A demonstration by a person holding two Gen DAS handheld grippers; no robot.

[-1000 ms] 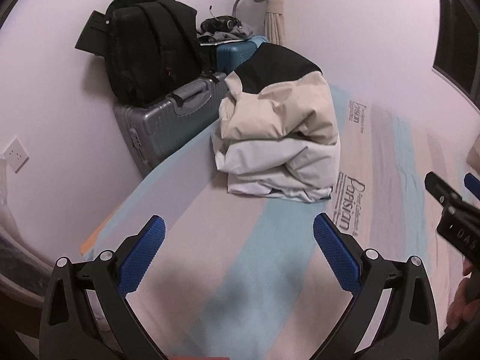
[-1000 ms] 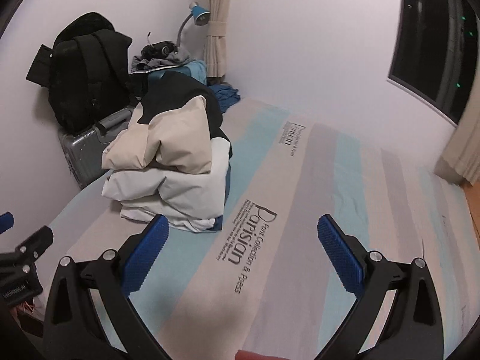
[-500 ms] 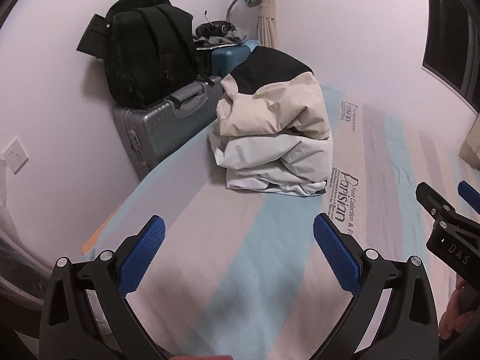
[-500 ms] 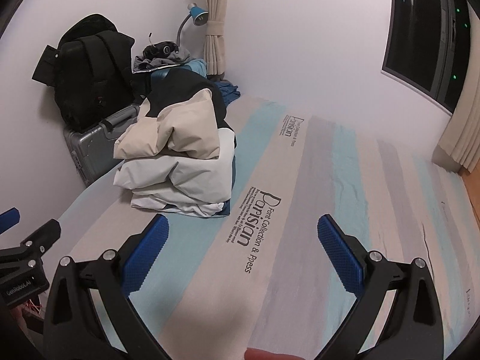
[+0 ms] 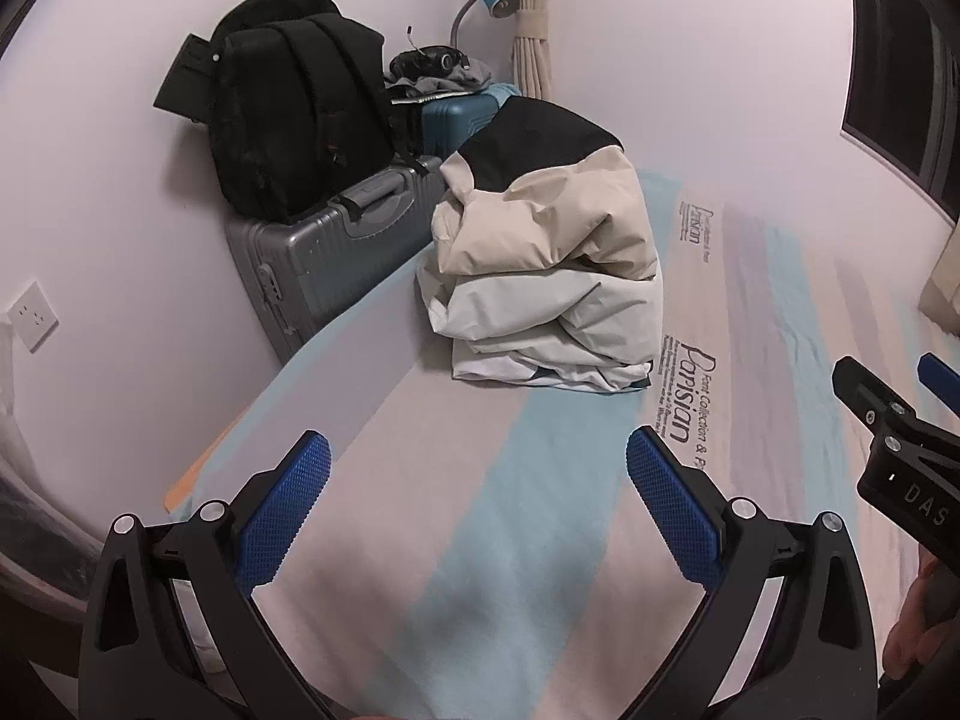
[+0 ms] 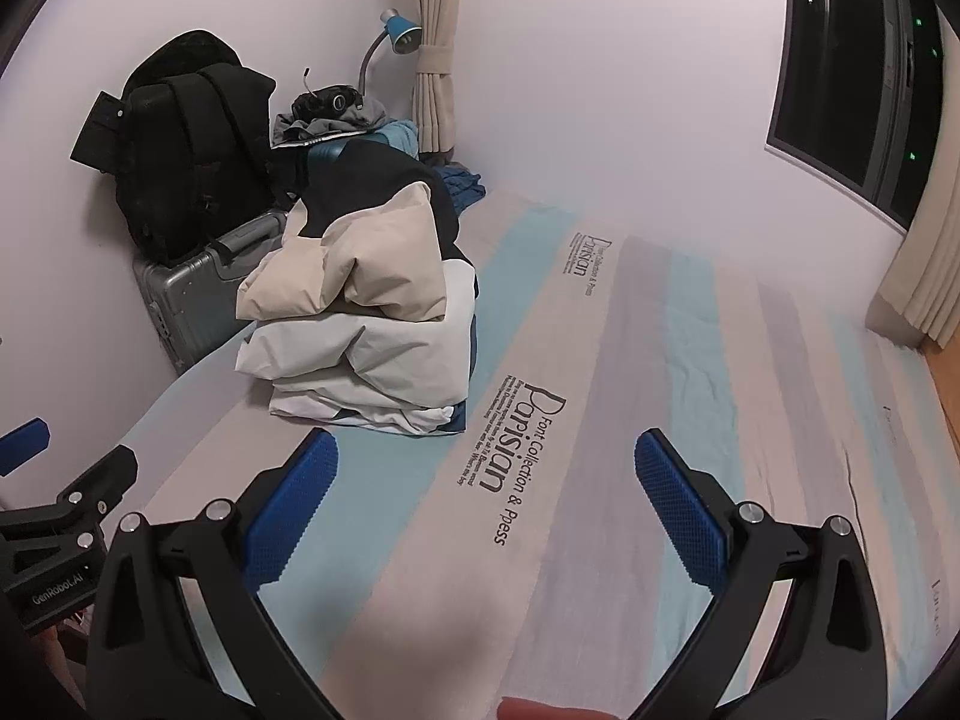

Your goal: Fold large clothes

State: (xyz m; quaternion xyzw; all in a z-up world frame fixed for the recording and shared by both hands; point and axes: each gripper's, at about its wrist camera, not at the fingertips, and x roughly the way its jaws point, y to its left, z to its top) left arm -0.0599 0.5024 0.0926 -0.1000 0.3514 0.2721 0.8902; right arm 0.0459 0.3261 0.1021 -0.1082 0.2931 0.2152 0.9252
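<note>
Left gripper (image 5: 477,492) & right gripper (image 6: 486,486) both spread wide, empty, hovering over striped sheet (image 6: 690,360). Folded jackets stack (image 5: 546,276) sat well ahead by silver suitcase (image 5: 336,246), probably parked clear of work area.

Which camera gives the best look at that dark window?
The right wrist view: the window shows broad glass, its frame and small green lights. The left wrist view catches only a dark sliver at its right edge.
</note>
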